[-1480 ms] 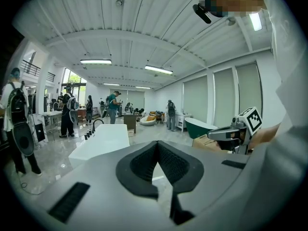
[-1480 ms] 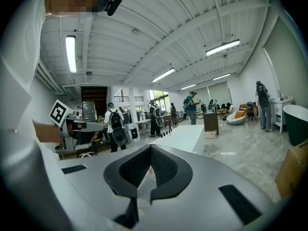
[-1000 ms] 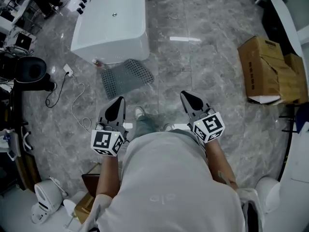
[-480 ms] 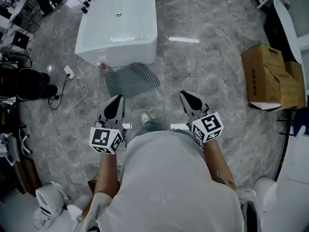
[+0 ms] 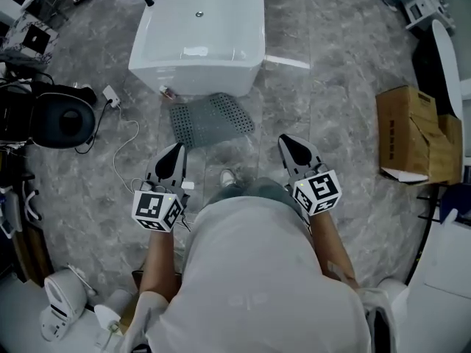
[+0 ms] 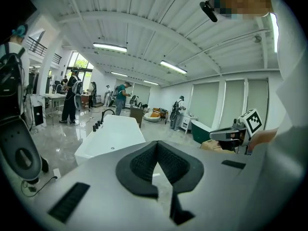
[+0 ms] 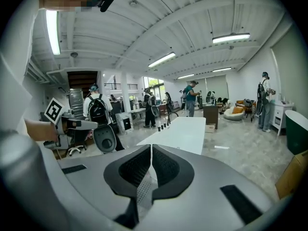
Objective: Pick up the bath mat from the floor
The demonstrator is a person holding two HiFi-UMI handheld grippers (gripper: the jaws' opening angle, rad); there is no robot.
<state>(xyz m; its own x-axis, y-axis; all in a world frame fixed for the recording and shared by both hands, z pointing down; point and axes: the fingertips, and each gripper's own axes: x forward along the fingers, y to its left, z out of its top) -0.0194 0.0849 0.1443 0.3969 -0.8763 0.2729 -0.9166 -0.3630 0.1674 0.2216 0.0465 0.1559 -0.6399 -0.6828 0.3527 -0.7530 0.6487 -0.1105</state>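
Note:
The bath mat (image 5: 212, 120) is grey and perforated. It lies flat on the marble floor against the front of a white bathtub (image 5: 199, 39). My left gripper (image 5: 175, 151) is held at waist height, short of the mat's near left corner, with its jaws together and nothing in them. My right gripper (image 5: 288, 143) hovers to the right of the mat, also shut and empty. In the left gripper view the left gripper (image 6: 157, 144) points at the bathtub (image 6: 113, 137). In the right gripper view the right gripper (image 7: 151, 147) points at the bathtub (image 7: 180, 131) too.
A black round seat (image 5: 62, 120) stands at the left. A white plug (image 5: 112, 95) and cable (image 5: 121, 142) lie beside it. A cardboard box (image 5: 412, 134) sits at the right, and white fixtures (image 5: 66, 300) at the lower left. My shoe (image 5: 228, 176) is just short of the mat. Several people stand far off.
The bathtub and mat have shifted right and a little nearer in the head view. Both grippers stay shut and level in front of the body.

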